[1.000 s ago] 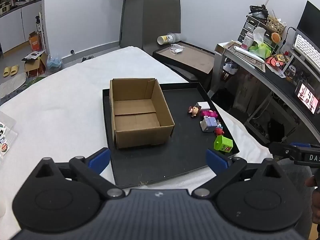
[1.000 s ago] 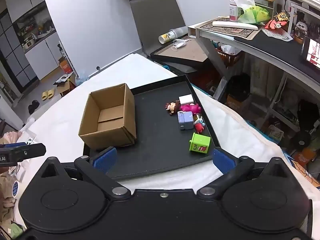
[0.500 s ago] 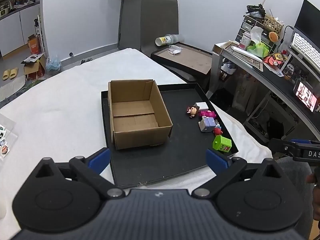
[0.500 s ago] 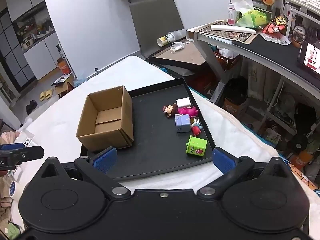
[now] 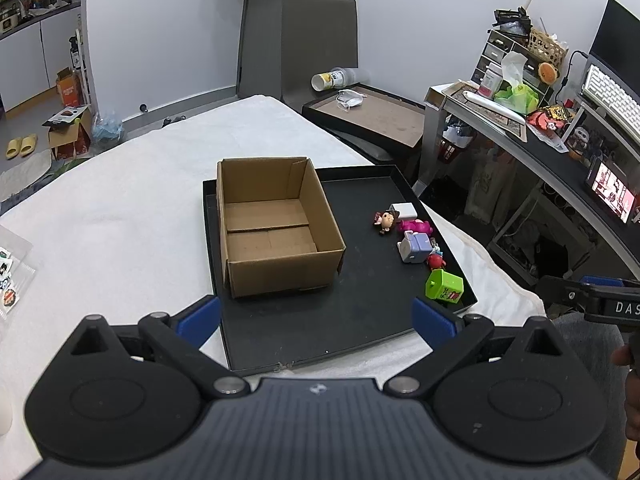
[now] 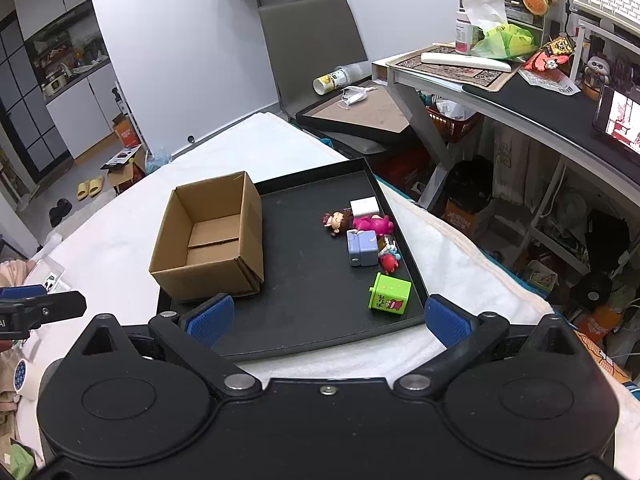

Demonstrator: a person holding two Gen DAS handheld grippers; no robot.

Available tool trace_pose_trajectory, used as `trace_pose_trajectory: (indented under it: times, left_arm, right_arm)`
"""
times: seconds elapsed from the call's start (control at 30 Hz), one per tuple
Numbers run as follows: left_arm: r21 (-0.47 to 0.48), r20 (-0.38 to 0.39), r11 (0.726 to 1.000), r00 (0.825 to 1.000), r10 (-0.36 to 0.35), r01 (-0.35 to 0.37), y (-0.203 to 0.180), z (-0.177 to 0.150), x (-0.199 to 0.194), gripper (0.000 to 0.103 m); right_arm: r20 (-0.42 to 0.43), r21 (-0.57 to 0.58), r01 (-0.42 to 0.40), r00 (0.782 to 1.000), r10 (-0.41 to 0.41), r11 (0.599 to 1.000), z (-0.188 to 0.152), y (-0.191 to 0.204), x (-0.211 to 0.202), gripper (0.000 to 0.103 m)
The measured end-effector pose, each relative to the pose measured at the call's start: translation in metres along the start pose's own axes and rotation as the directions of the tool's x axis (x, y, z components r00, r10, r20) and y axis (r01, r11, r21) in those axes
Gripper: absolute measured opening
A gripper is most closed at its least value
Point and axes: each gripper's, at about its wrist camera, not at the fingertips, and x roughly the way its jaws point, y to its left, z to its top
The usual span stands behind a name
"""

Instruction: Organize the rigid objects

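An empty cardboard box stands on the left half of a black tray. Several small toys lie along the tray's right side: a green cube, a lilac block, a pink figure, a brown-haired doll, a white block and a red figure. My left gripper and right gripper hover open over the tray's near edge, holding nothing.
The tray rests on a white cloth-covered table. A cluttered desk stands to the right, with a second tray and a grey chair behind. Sticker sheets lie at the far left.
Both grippers have drawn back and risen slightly, so the tray and box sit a bit higher and smaller in view. Nothing was grasped or moved.
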Motion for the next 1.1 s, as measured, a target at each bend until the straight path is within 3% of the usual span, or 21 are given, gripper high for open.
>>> trace_pose_trajectory:
  times: [1.1]
  left_arm:
    - [-0.003,0.004,1.000,1.000,0.003,-0.003,0.0037,0.0011,-0.0012,0.101]
  right_arm:
    - [0.013,0.003,-0.001,1.000,0.001,1.000,-0.0017,0.0021,-0.0021,0.103]
